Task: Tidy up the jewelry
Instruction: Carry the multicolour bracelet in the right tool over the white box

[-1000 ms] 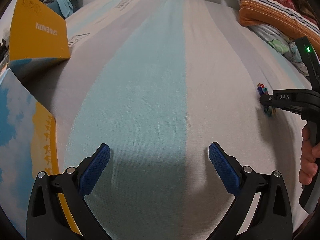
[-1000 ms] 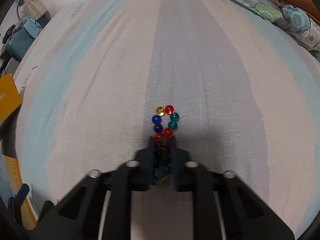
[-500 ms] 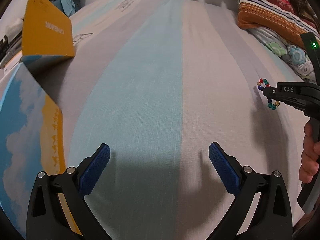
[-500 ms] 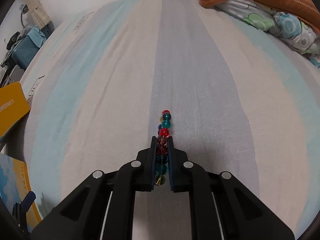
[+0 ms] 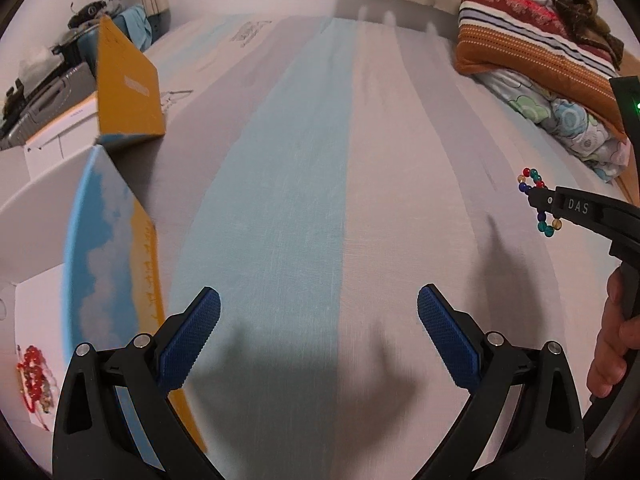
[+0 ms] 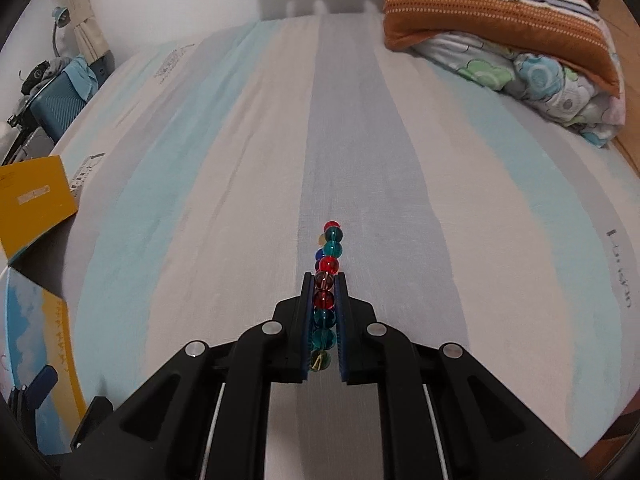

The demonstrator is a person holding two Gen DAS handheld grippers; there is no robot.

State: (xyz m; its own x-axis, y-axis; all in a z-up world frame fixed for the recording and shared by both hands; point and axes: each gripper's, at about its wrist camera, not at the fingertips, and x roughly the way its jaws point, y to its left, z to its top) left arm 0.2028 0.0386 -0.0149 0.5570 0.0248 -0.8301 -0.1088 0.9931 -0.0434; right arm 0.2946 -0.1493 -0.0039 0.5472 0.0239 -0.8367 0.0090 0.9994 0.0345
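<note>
Right gripper (image 6: 323, 312) clamped on a multicoloured glass-bead bracelet (image 6: 327, 258), now lifted clear above the striped blue-grey-white bedsheet (image 6: 248, 184) instead of lying on it. Left gripper (image 5: 319, 332) spread wide, holding nothing. Left of the bracelet: open yellow-and-sky-blue cardboard box (image 5: 116, 236). Beyond it to the right: stacked folded blankets (image 6: 504, 32).

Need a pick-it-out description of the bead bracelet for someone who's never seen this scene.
Start at the striped bed sheet, with folded bedding stacked at its far right. Above the grey stripe, the right claw is shut on the bead bracelet, holding it off the sheet. It is a small loop of glassy red, teal, blue and amber beads, unlike the red beads lying in the open box on the left.
</note>
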